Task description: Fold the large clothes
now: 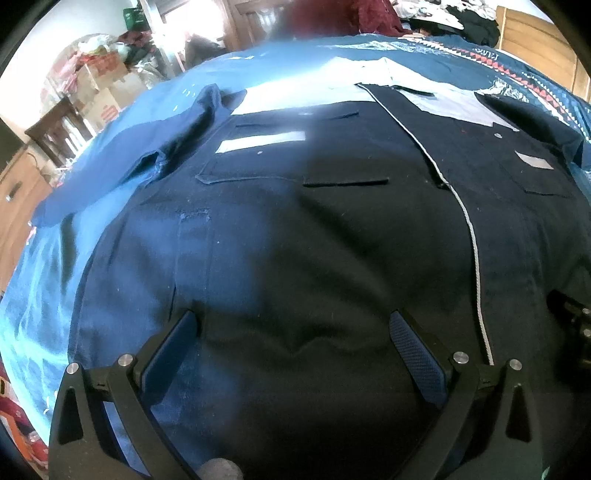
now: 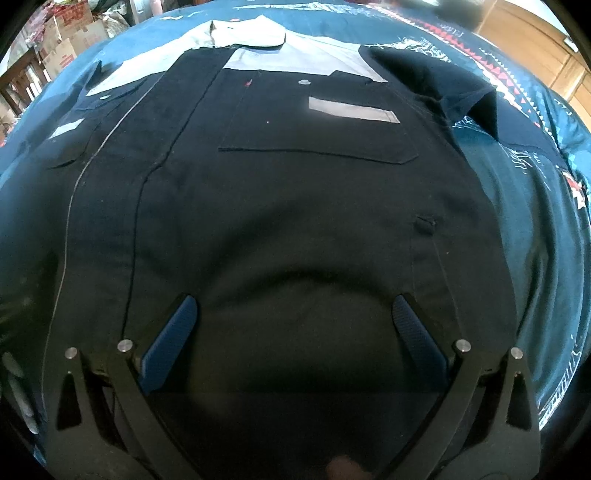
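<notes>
- Over the bed (image 1: 44,280), we see the shirt (image 1: 295,229) spread flat, front up.
- Left gripper (image 1: 293,343) released, angled low over shirt hem.
- Right gripper (image 2: 295,328) likewise spread, holding nothing.

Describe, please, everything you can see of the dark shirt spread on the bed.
The shirt is dark navy woven cloth with a pale grey collar and yoke, lying flat, front up, on the blue patterned bedcover. Each chest pocket carries a grey strip, and a thin pale line runs down the front placket. Both short sleeves lie spread outward. Both claws, left and right, are open above its lower part, gripping nothing.
</notes>
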{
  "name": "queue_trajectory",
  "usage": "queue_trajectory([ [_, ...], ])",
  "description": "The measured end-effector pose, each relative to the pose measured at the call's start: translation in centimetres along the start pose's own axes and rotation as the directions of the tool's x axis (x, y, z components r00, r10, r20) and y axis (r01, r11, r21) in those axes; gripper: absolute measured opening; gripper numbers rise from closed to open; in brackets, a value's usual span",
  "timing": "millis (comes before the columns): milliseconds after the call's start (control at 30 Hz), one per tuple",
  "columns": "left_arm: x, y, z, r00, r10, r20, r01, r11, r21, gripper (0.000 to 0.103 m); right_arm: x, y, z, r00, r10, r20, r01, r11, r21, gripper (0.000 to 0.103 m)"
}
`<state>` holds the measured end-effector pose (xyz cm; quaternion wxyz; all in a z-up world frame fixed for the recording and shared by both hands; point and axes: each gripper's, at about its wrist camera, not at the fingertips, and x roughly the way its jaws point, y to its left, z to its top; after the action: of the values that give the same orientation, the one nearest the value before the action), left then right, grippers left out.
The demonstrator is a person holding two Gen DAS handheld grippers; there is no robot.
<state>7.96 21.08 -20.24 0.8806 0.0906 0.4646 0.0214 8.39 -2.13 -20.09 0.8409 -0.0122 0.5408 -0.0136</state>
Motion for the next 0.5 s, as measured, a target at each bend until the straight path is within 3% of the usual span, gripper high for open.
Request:
queue_trajectory([
  [300,-0.2,0.1,0.3,1.000,-0.015,0.002,0.015,1.000,-0.009,0.103,-1.0,-1.2,0.3,0.999,0.037,0.016,-0.038,0.999,0.008,0.103],
  [400,-1.3,0.4,1.0,0.999,-0.005,0.041,0.006,1.000,-0.013,0.103,-3.2,-4.2,1.0,0.995,0.068,0.078,-0.073,0.996,0.055,0.103],
  [500,-2.9,0.7,2.7,0.995,-0.010,0.099,0.012,1.000,-0.023,0.103,-5.0,-9.0,3.1,0.990,0.038,0.133,-0.049,0.995,0.085,0.103],
])
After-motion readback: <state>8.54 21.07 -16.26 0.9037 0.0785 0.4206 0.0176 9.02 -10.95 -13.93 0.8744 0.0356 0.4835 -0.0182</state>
